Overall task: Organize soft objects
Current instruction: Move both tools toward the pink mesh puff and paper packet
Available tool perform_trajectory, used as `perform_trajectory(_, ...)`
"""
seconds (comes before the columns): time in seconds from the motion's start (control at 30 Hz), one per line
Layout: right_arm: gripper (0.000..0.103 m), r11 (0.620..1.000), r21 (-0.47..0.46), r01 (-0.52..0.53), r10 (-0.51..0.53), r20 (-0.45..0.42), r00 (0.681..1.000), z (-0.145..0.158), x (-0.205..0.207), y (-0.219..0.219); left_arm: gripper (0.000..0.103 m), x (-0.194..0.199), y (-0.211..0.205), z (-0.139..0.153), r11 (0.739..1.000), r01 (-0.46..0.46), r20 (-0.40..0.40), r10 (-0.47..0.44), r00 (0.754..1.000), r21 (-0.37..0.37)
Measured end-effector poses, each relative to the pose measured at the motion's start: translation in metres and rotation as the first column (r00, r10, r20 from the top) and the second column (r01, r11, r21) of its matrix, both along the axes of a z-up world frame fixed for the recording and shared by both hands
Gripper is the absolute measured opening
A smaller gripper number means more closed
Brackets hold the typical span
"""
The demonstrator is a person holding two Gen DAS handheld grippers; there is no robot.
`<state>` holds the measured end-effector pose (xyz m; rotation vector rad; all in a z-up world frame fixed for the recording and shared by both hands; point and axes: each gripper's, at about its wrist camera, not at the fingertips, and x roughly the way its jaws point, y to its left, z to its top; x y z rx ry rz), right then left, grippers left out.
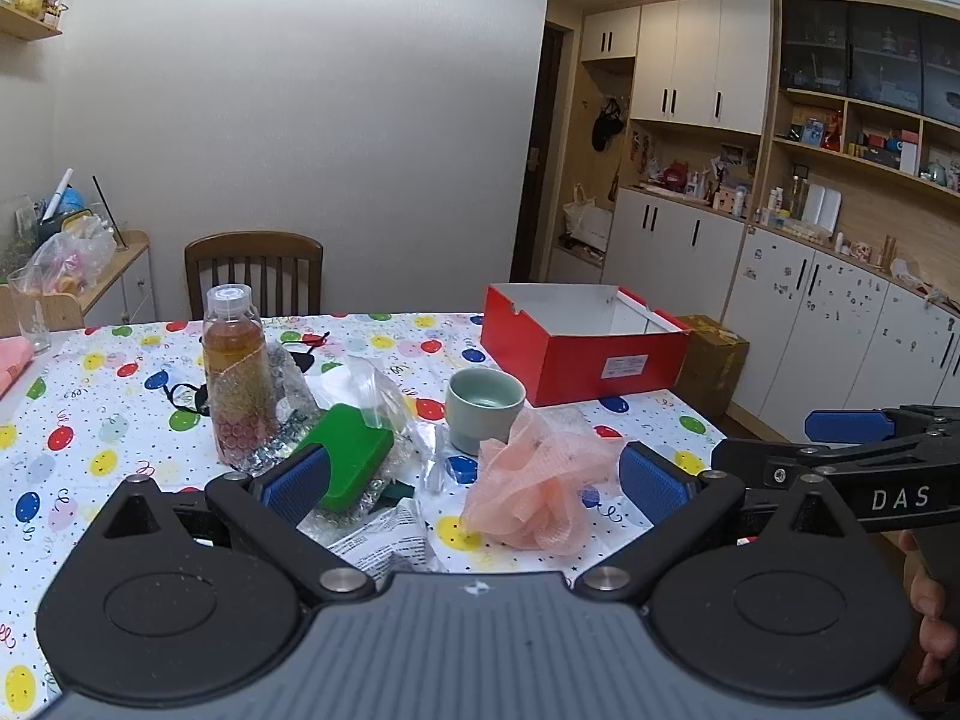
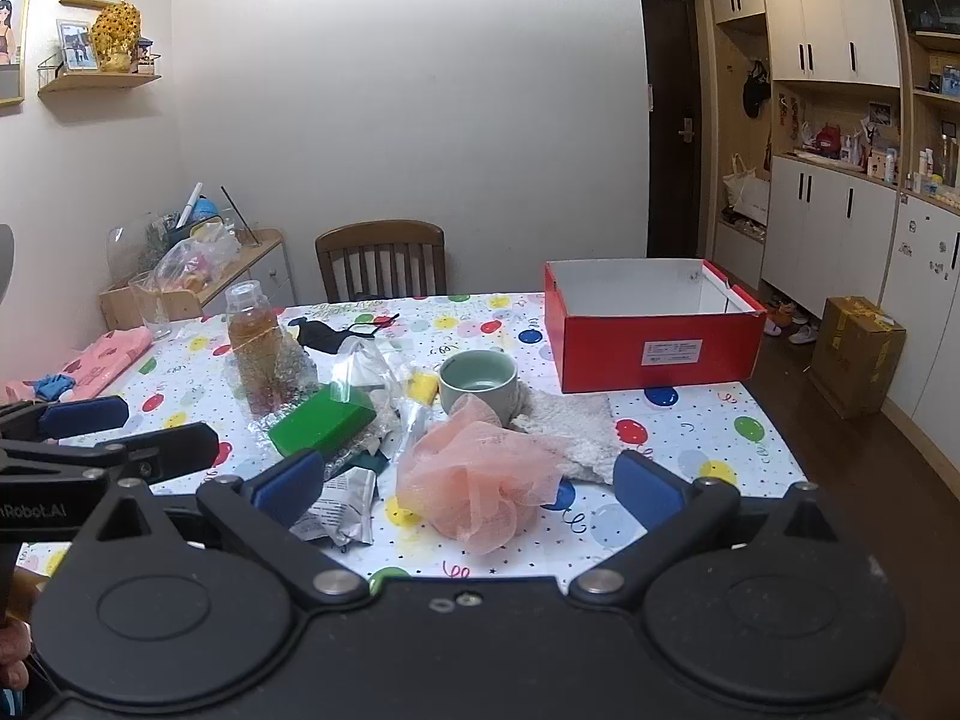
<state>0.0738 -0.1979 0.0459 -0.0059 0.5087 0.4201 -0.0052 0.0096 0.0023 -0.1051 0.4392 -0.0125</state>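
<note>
A pink mesh bath pouf point(image 1: 534, 486) point(image 2: 474, 480) lies on the balloon-print tablecloth near the front edge. A white fluffy cloth point(image 2: 570, 432) lies just right of it, beside a pale green cup point(image 1: 483, 405) point(image 2: 478, 384). A green sponge block point(image 1: 354, 453) point(image 2: 321, 423) rests on crumpled plastic. An open red shoebox point(image 1: 576, 348) point(image 2: 654, 330) stands at the back right. My left gripper point(image 1: 474, 474) hovers open above the near edge, with the pouf seen between its fingers but untouched. My right gripper point(image 2: 468, 489) is likewise open, short of the pouf.
A bottle of amber liquid point(image 1: 237, 372) point(image 2: 258, 348) stands on bubble wrap at the left. A black face mask point(image 2: 327, 333), a yellow block point(image 2: 423, 387), a pink cloth point(image 2: 102, 357) and a glass point(image 2: 150, 303) lie farther back. A wooden chair point(image 2: 381, 258) faces the far edge.
</note>
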Motion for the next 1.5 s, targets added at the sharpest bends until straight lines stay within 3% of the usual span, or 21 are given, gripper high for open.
perform_trajectory(1.5, 0.103, 0.999, -0.006, -0.041, 0.041, -0.031, 0.999, -0.005, 0.008, 0.015, 0.103, 0.015, 0.012, -0.003, 1.0, -0.018, -0.017, 0.018, 1.0, 0.008)
